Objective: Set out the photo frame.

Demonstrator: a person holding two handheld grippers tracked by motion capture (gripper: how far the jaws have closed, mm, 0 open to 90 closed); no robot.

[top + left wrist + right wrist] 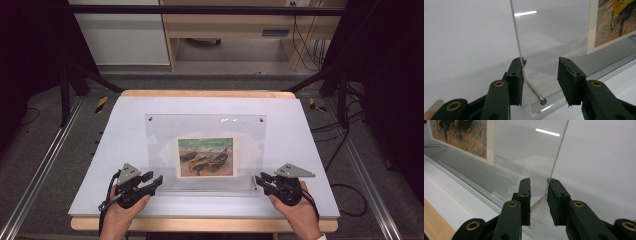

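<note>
Clear acrylic sits between both pairs of black jaws. In the left gripper view the left gripper (541, 80) has its jaws spread around the near corner of the acrylic frame (554, 32): the left-hand pad lies against the sheet's edge, the right-hand pad stands clear of it, and a small metal pin (536, 93) juts from the corner low in the middle of the picture. In the right gripper view the right gripper (539, 200) has its jaws set closer, one on each side of the sheet's edge at lower centre; the right-hand pad looks to touch the edge, while a gap shows at the other pad, so no firm pinch can be told. From the high view the frame stands in the middle of the picture on a white board (125, 125), with a painting of boats (205, 156) at its centre and small metal fittings in its upper corners. The left gripper is at the frame's lower left corner, the right gripper at its lower right, each held by a hand coming in from the bottom edge. The white board lies on a wooden table (200, 225), whose edge shows along the bottom.
</note>
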